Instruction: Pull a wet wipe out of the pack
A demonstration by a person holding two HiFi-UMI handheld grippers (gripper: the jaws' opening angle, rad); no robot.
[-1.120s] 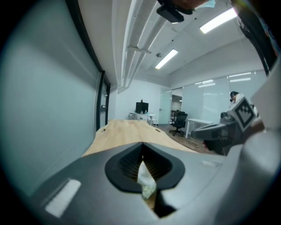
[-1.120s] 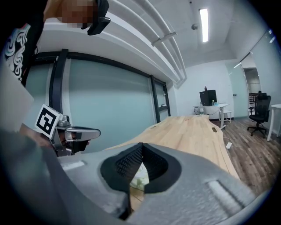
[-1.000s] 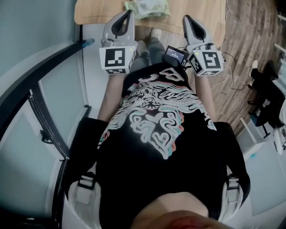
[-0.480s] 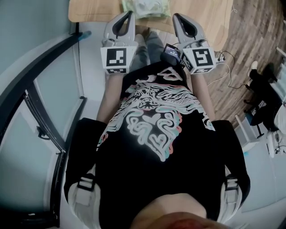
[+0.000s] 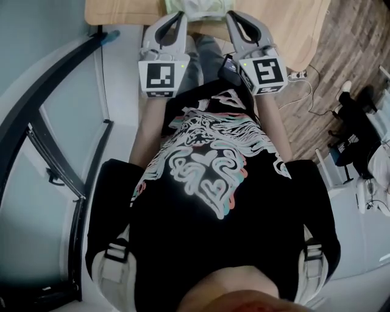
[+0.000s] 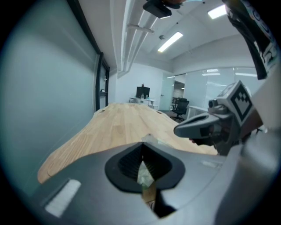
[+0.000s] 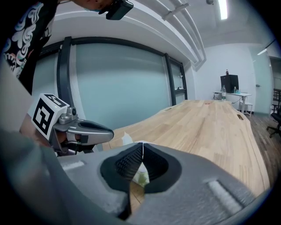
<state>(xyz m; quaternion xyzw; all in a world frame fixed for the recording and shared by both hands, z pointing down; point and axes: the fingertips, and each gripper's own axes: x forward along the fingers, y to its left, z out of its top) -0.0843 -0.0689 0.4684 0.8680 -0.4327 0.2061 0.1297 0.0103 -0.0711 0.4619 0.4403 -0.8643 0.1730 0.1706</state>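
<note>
Right tool swung inward toward left tool; both closed, empty, flanking wipe pack on table.

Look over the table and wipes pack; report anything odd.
Nothing stands out. The wet wipe pack lies at the near edge of the wooden table, no spill or damage visible, though the head view crops it. The left tongs and right tongs are shut and empty.
</note>
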